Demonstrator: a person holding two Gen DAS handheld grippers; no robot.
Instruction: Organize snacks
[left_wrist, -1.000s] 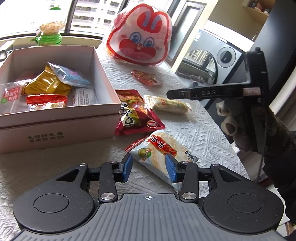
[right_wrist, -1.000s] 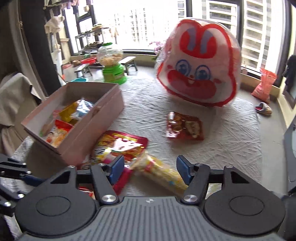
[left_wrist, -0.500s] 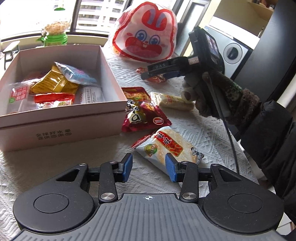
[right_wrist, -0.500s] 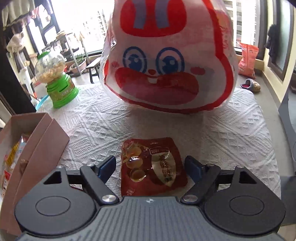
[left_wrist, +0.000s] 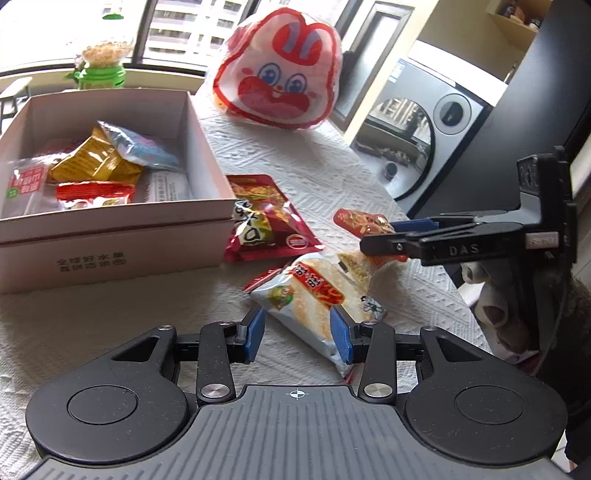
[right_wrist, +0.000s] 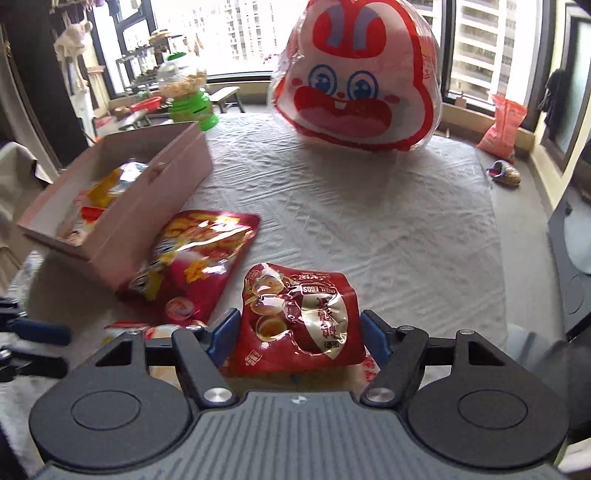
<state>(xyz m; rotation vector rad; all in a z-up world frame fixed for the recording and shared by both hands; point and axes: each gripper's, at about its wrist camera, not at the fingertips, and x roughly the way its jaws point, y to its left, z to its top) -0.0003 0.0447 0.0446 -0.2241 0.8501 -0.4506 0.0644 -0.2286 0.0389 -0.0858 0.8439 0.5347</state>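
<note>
Now the quail-egg pouch (right_wrist: 301, 319) is seen between the fingers of the right gripper (right_wrist: 300, 332), lifted off the desk (right_wrist: 369, 206) and carried at an angle; half a second ago it lay flat in front of the rabbit bag with the fingers spread wide on either side of it. In the left wrist view the same pouch (left_wrist: 364, 223) is pinched at the tips of the right gripper (left_wrist: 391, 238), which has been drawn back towards the near right, above the loose snacks. So a pick has been made (cleanly, by the look of it), and the delivery to the box is judged to be what remains for this item.

Nearer the left camera, the left gripper (left_wrist: 297, 328) is held half-open, its fingers either side of the rice-cracker packet (left_wrist: 317, 299) but not closed on it; little has changed there over the last second. Just beyond, the red snack bag (left_wrist: 266, 221) is propped against the wall of the box (left_wrist: 110, 236), in which several packets are already stowed. Farther back, the rabbit bag (left_wrist: 279, 70) and the green candy dispenser (left_wrist: 101, 62) are left where they were.
</note>
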